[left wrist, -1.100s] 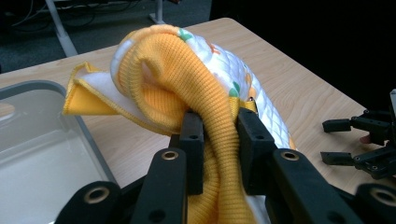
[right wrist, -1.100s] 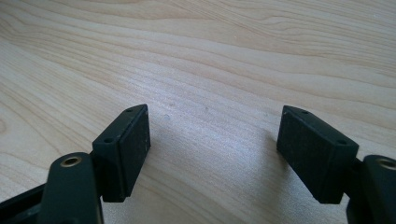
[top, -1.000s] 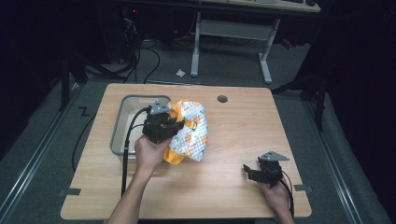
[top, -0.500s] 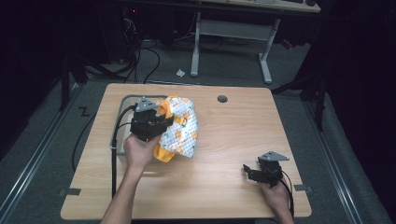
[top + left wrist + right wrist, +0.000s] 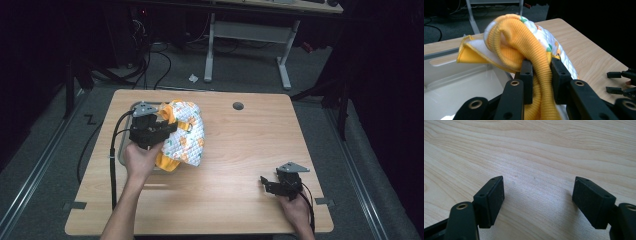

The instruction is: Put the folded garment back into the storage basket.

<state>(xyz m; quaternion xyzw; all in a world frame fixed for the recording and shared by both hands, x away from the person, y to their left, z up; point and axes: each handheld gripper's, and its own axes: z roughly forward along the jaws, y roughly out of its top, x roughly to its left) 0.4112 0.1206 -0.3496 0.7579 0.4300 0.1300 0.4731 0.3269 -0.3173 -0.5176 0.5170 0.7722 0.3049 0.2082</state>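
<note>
A white quilted garment with orange and green prints and orange ribbed trim hangs bunched over the right edge of a shallow tray at the table's left. My left gripper is shut on the orange ribbed trim, which runs down between the jaws of my left gripper. Below them lies the tray's pale inside. My right gripper rests near the front right of the table, open, with bare wood between the jaws of my right gripper. It also appears far off.
The wooden table has a round cable hole near its far edge. A black cable trails from the left gripper down the table's left side. Desk legs and cables stand on the floor beyond.
My left gripper has carried the garment left and away from the person, so that it now hangs over the tray. The right gripper has stayed in place.
</note>
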